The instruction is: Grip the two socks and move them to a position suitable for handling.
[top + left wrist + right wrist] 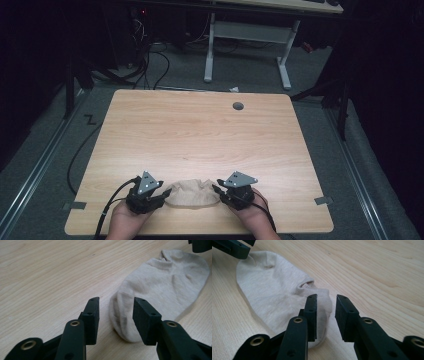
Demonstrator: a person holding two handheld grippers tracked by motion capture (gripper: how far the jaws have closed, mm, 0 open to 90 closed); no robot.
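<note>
Nearest the person, two hands come in over the front edge of the surface (200,130), each holding a claw. The left claw (159,194) sits at the left end of a beige sock (192,194), and the right claw (218,190) at its right end, both pointing inward toward each other.

In the left gripper view, the left claw (115,315) stands open to a middling width, its jaws straddling the rounded end of the sock (160,287). The cloth lies between the jaws, but the pads are not pressed on it; a gap shows on the left side.

In the right gripper view, the right claw (325,312) is narrower but still parted. Its left jaw lies over the sock's (274,295) cuffed end, the right jaw over bare wood just beside the edge. Whether the pads touch the cloth cannot be told.

The sock lies flat and slightly rumpled near the front edge, midway across, stretched between the claws.

Farther back the wood is bare up to a round grommet (238,106) near the far edge. Beyond it, on the grey floor, stand the white legs of a desk (247,40) and some loose cables (150,65).
</note>
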